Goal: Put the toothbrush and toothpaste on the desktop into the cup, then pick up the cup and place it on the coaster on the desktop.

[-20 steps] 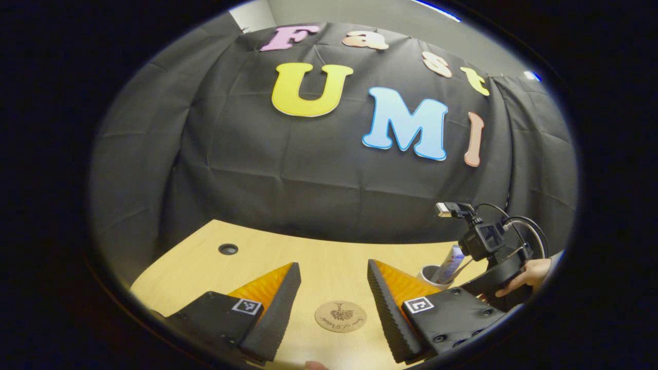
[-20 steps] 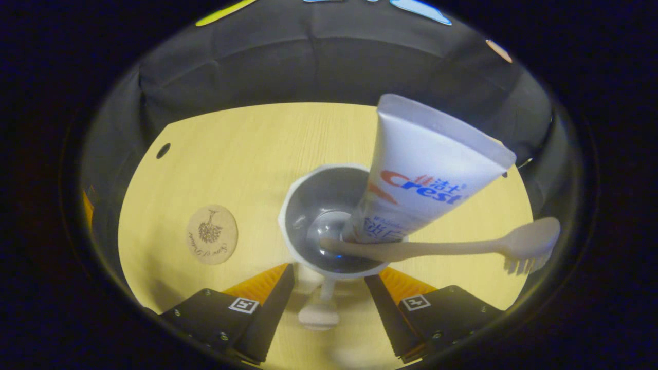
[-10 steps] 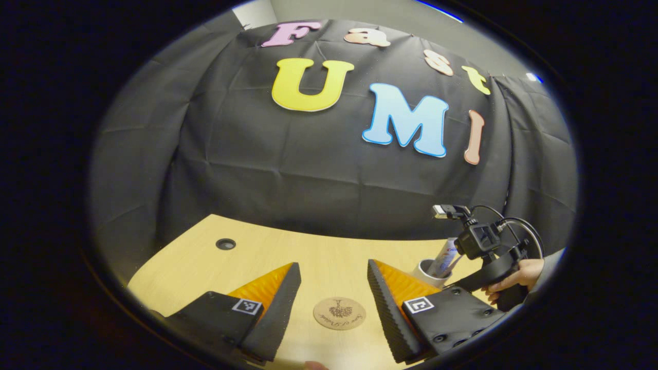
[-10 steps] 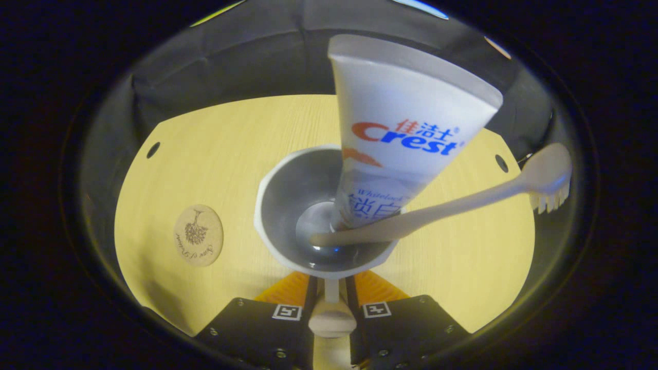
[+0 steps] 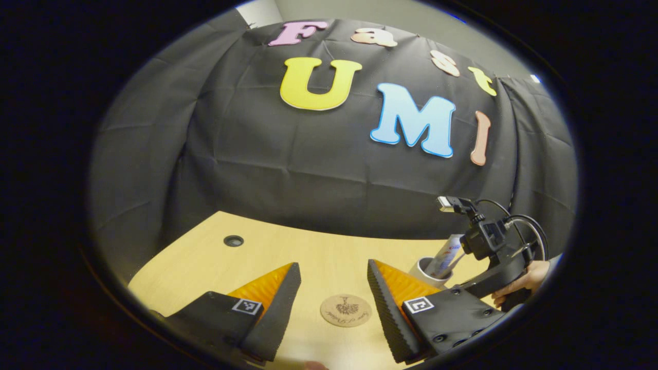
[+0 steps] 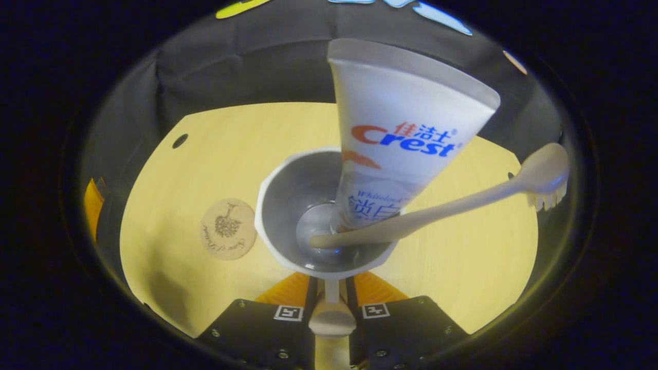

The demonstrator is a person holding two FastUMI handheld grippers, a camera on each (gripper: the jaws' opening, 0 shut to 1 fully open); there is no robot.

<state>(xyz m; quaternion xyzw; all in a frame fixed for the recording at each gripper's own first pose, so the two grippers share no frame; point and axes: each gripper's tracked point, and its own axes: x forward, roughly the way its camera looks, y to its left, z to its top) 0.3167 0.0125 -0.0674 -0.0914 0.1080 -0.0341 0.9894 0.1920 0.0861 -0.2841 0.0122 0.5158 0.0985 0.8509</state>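
Note:
In the right gripper view a white cup (image 6: 288,174) holds a white toothpaste tube (image 6: 406,133) and a pale toothbrush (image 6: 462,198) leaning right, bristles out over the rim. My right gripper (image 6: 331,303) is shut on the cup's handle (image 6: 331,321), and the cup hangs above the wooden desk. A round cork coaster (image 6: 229,228) lies on the desk just left of the cup. In the left gripper view my left gripper (image 5: 334,288) stands open over the coaster (image 5: 345,310). Farther right there, the cup (image 5: 429,272) with the tube is held by the other gripper (image 5: 493,252) in a hand (image 5: 527,280).
The light wooden desk (image 6: 231,154) has round cable holes at its far left (image 6: 180,140) and far right. Black cloth walls close the desk's back and sides. In the left gripper view the same left hole (image 5: 234,240) shows on the desk.
My right gripper closed on the cup's handle and raised the cup. The coaster now lies closer to the cup, which has shifted left toward it. My left gripper stayed open and nearly still.

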